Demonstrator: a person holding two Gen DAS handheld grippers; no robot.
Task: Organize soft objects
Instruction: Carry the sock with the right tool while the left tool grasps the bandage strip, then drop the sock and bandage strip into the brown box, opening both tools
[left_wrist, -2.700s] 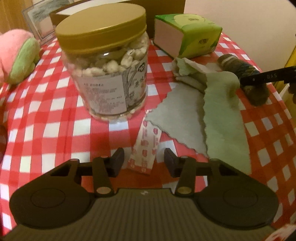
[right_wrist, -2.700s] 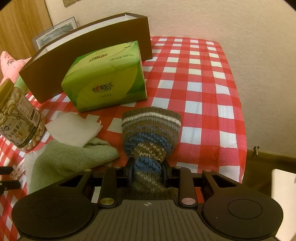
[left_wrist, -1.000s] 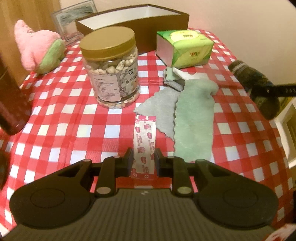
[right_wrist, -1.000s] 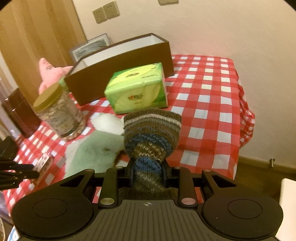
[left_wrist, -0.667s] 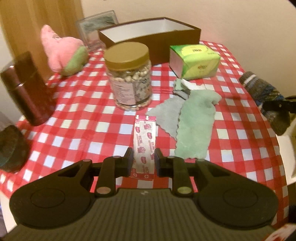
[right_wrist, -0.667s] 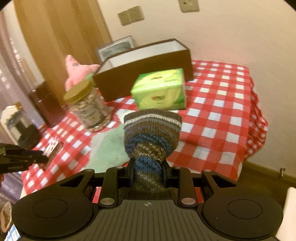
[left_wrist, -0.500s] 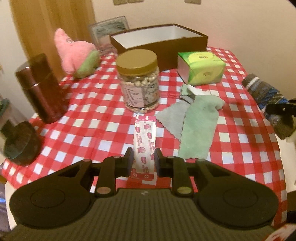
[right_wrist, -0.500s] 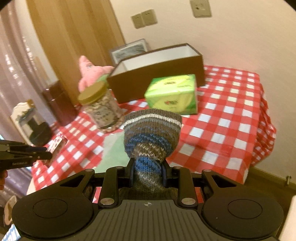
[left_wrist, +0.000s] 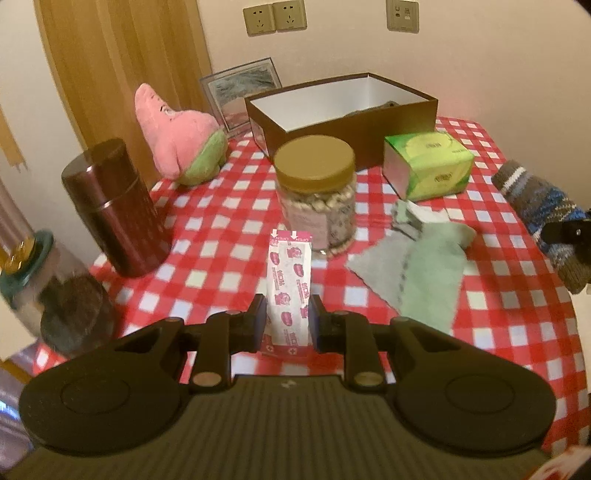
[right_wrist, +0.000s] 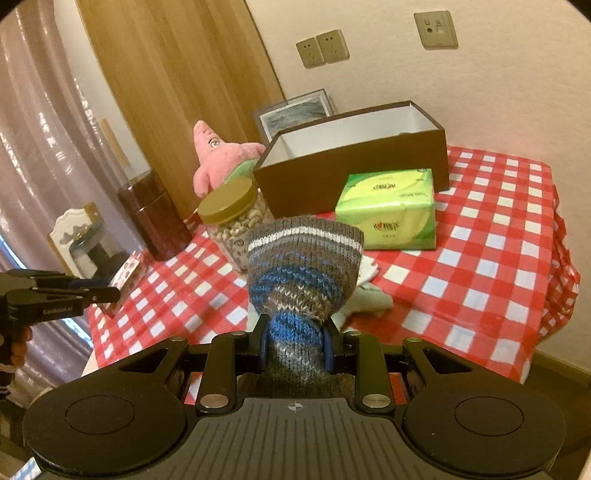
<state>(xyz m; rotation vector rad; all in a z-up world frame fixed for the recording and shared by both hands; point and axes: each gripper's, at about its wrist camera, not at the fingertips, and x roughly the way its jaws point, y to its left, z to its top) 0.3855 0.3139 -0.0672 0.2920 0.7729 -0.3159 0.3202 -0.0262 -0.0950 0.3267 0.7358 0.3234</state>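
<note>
My left gripper (left_wrist: 287, 310) is shut on a pink-and-white bandage packet (left_wrist: 289, 280) and holds it above the table's front edge. My right gripper (right_wrist: 294, 330) is shut on a striped knitted sock (right_wrist: 303, 266), held in the air at the table's right side; the sock also shows in the left wrist view (left_wrist: 539, 218). An open brown box (left_wrist: 343, 110) stands at the back. A green cloth (left_wrist: 428, 273) and a grey cloth (left_wrist: 376, 258) lie on the checked tablecloth. A pink plush star (left_wrist: 177, 136) sits at the back left.
A jar of nuts (left_wrist: 317, 195) stands mid-table, a green tissue pack (left_wrist: 428, 166) right of it. A dark red canister (left_wrist: 114, 210) stands at the left, a dark jar (left_wrist: 70, 302) near the front left. A picture frame (left_wrist: 240, 88) leans on the wall.
Both grippers have risen and pulled back from the table. The left gripper closed on the bandage packet and lifted it; the right still holds the sock.
</note>
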